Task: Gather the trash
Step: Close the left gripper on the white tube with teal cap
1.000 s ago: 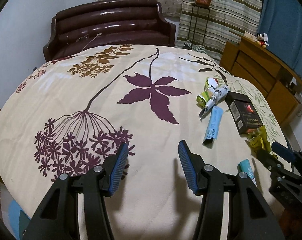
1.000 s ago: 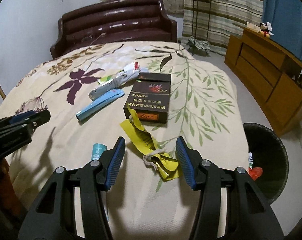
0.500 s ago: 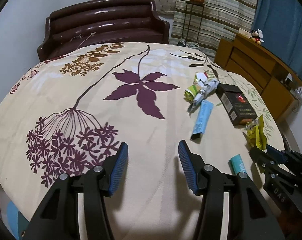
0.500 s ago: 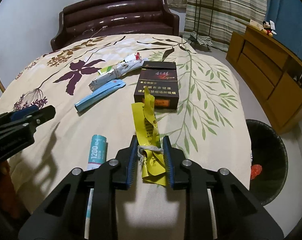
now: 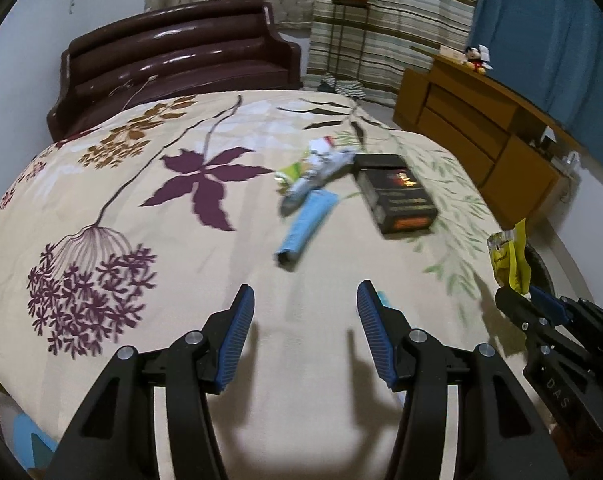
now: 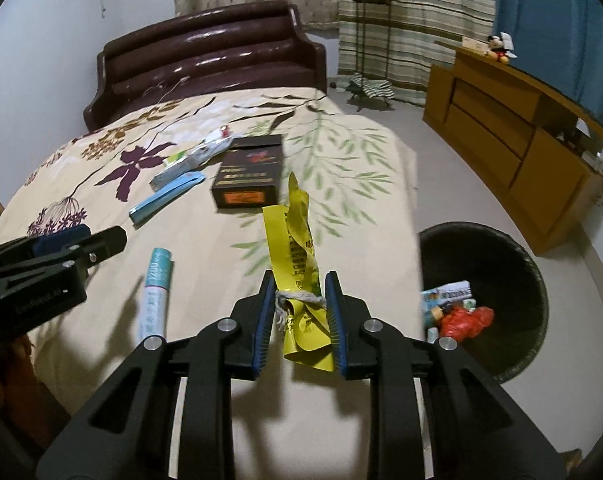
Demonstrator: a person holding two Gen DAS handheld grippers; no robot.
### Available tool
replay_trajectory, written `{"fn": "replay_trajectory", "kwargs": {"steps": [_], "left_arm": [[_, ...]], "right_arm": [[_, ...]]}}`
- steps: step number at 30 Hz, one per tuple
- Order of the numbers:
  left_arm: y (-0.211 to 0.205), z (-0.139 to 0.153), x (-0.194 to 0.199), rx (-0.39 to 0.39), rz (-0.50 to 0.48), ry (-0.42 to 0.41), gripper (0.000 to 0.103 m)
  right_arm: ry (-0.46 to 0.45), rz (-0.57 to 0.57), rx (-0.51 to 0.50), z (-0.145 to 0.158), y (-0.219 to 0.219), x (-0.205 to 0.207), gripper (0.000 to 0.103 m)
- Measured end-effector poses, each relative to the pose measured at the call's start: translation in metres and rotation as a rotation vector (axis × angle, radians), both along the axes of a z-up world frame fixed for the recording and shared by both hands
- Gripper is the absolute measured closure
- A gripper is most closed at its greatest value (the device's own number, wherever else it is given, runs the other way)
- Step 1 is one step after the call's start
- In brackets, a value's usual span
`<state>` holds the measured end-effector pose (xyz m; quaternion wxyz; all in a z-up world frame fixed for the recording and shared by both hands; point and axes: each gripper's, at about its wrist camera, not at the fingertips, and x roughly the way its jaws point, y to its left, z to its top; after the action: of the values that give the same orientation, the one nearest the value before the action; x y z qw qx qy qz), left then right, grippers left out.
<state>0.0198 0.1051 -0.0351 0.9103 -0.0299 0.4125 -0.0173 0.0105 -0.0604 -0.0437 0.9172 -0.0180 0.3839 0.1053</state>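
Cream quilted bedspread [image 6: 189, 360] printed with purple flowers and green leafy sprigs covers a bed with a glossy dark-brown padded headboard [image 6: 205, 56] at the far end; striped curtains and a wooden dresser [image 6: 513, 136] stand beyond on the right. On the spread lie a flat black cardboard box [image 6: 249, 176], a crumpled silver-and-green foil wrapper [image 6: 193, 156], a long light-blue paper sleeve [image 6: 165, 198] and, nearer, a small pale-blue and white tube [image 6: 154, 296]. Right of the bed, on the floor, sits a round black waste bin [image 6: 501, 264] with red and printed scraps inside.

Right hand-held gripper [image 6: 299, 312]: its jaws have just been closing and now pinch a crinkled yellow plastic wrapper with a bit of white string [image 6: 297, 268], held clear of the bedspread, left of the bin. Left hand-held gripper [image 5: 305, 336] hangs over bare fabric with its blue ribbed pads [image 5: 237, 332] spread about halfway, nothing between them; the pale tube lies just beside its right finger.
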Motion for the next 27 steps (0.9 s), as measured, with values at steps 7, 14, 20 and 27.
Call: {"fn": "replay_trajectory", "kwargs": {"steps": [7,14,20,27], "left_arm": [[-0.031,-0.011,-0.006,0.005,-0.053,0.041,0.049],[-0.039,-0.023,-0.011,-0.015,-0.090,0.088,0.051],[-0.027,-0.024,-0.013,-0.025,-0.117,0.077,0.082],[-0.023,-0.023,-0.013,-0.038,-0.151,0.065,0.090]], "right_arm": [[-0.028,-0.041,0.033,0.008,-0.028,-0.012,0.079],[-0.030,-0.045,0.065,0.009,-0.035,-0.015,0.079],[-0.033,-0.038,0.074,0.010,-0.036,-0.016,0.079],[-0.036,-0.039,0.073,0.010,-0.036,-0.016,0.079]]}}
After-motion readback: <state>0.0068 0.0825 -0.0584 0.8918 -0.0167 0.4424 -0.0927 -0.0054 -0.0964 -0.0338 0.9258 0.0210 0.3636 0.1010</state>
